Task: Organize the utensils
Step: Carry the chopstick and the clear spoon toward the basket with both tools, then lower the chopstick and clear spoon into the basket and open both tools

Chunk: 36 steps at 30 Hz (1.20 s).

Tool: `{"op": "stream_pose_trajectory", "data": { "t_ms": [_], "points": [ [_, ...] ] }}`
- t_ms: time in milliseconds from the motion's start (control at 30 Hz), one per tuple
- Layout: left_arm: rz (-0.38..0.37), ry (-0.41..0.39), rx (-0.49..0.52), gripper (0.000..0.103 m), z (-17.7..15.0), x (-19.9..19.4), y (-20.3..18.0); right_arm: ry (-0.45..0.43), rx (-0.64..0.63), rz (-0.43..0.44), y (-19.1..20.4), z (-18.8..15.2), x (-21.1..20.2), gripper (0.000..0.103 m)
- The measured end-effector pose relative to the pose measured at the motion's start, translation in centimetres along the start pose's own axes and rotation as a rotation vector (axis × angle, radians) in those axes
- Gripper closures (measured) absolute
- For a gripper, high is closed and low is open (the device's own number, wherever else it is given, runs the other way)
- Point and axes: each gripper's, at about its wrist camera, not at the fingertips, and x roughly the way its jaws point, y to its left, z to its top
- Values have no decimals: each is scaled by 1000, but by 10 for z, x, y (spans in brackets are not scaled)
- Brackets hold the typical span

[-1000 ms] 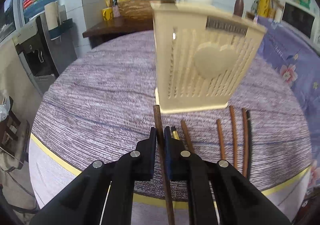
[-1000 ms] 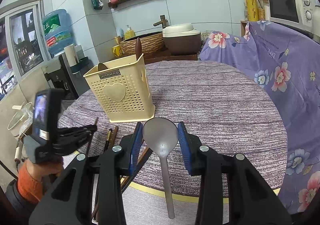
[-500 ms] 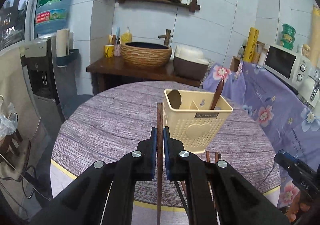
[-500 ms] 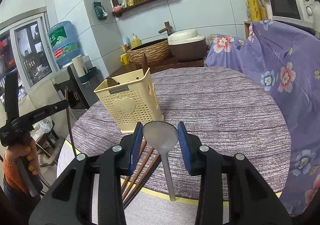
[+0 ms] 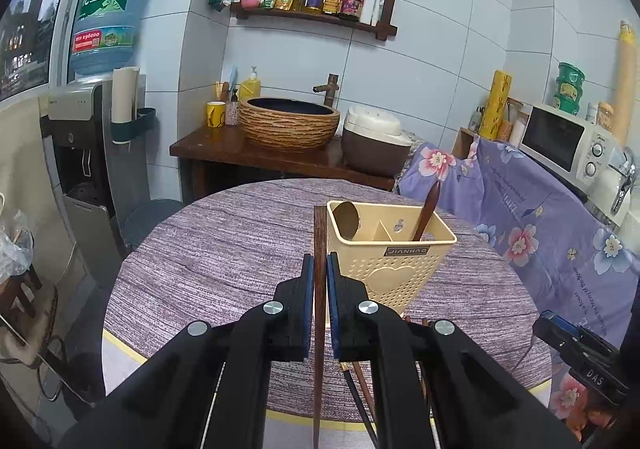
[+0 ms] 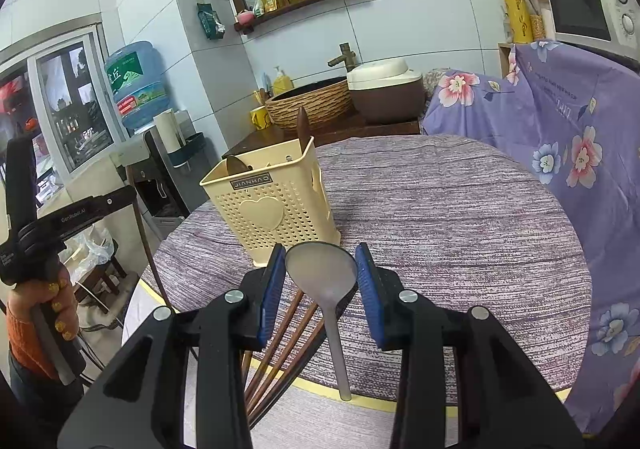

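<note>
The left gripper [image 5: 319, 289] is clamped tight on a dark wooden chopstick [image 5: 319, 245], which stands upright between its pads with its top end level with the near left corner of the cream utensil holder [image 5: 390, 261]. That holder sits on the round table [image 5: 224, 249] covered in a purple woven cloth, with a brown spoon [image 5: 346, 220] in its left compartment and a wooden handle [image 5: 427, 211] leaning in the right one. More chopsticks [image 6: 288, 333] lie on the cloth in front of the holder, partly hidden under the right gripper.

The right gripper [image 6: 320, 281] is spread wide, its blue pads either side of a grey plastic ladle [image 6: 322, 273] without touching it; the ladle lies on the table with its bowl just in front of the holder and its handle pointing back over the table edge. The person's left hand [image 6: 52, 301] grips its tool well off to the side of the table.

Behind the table stand a woven basin [image 5: 289, 121], a rice cooker [image 5: 376, 141] and a water dispenser [image 5: 84, 129]; a microwave [image 5: 568, 141] sits above the floral purple cover [image 5: 540, 217]
</note>
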Motion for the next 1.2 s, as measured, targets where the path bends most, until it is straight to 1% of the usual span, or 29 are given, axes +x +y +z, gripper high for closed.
{"op": "stream_pose_trajectory", "data": {
  "t_ms": [400,600,667,733,833,900,1033,1100,1200],
  "points": [
    [-25,-21,20,95,10,-1,-7,-3,-20,28,10,10,4,67],
    [-81,-30,14,95,29,-5,-10,-3,-15,71,15,25,13,67],
    [-98,-41,18,95,41,-7,-13,-13,-21,91,21,39,18,67],
    [-114,-74,28,95,58,-16,-18,-34,-29,104,27,57,22,67],
    [-134,-126,40,95,88,-27,-26,-90,-39,133,39,95,24,67],
    [-129,-174,45,95,112,-34,-31,-137,-49,149,50,123,25,67],
    [-111,-249,38,95,148,-31,-41,-227,-72,155,69,169,32,67],
    [-95,-261,40,95,158,-19,-46,-259,-101,127,77,181,42,67],
    [-92,-242,40,95,151,5,-49,-236,-100,109,78,183,67,66]
  ]
}}
